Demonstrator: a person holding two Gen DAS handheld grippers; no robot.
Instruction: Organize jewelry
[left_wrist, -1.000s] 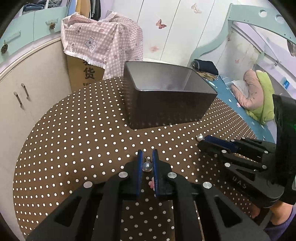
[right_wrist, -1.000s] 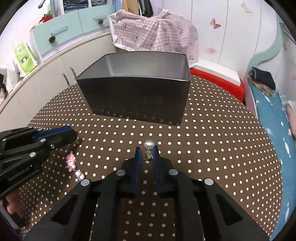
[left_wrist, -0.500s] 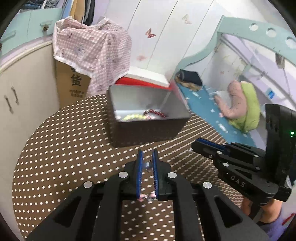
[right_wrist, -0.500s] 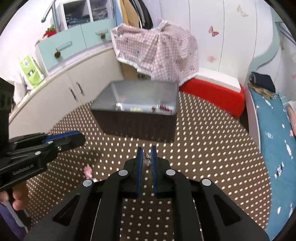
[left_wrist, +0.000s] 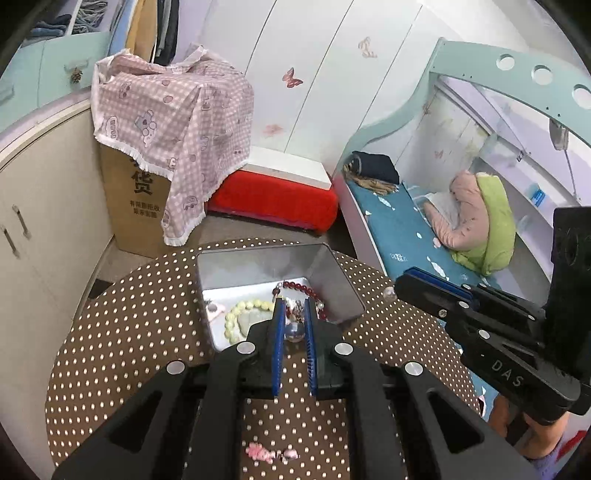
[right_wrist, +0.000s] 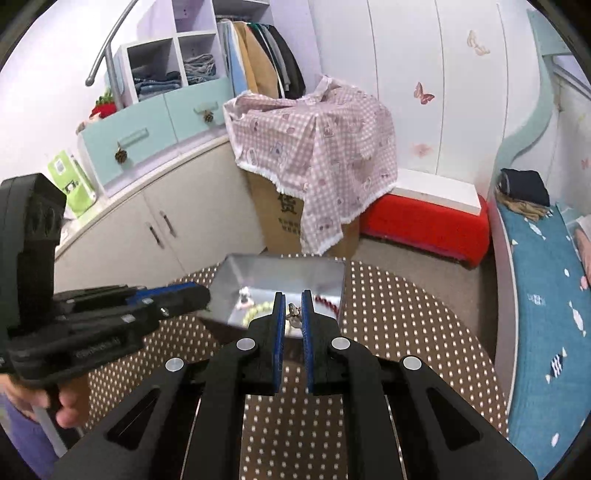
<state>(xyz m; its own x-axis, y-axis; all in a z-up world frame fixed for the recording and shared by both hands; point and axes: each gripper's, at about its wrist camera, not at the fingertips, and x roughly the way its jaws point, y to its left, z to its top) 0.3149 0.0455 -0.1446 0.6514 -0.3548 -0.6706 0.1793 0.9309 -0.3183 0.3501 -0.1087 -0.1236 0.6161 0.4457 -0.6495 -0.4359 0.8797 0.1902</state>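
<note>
Up off the surface, a pearl earring (left_wrist: 294, 331) sits pinched between the blue pads of the left tool (left_wrist: 294, 312), w/ pink charms (left_wrist: 266, 453) dangling under it. Right tool (right_wrist: 293, 308) is clamped on a 2nd pearl earring (right_wrist: 293, 312), its pearl (left_wrist: 388, 292) showing at the tip in the left view. Both hang above the metal tin (left_wrist: 334, 275), which holds a pale green bead bracelet (left_wrist: 238, 314) & a dark red bead bracelet (left_wrist: 308, 290). Tin stands on the brown polka-dot surface (left_wrist: 129, 332)

Metal tin (left_wrist: 332, 280) holding pale-green bracelet (left_wrist: 240, 314), dark-red beads (left_wrist: 306, 290), possibly a pink charm (left_wrist: 216, 309)
</note>
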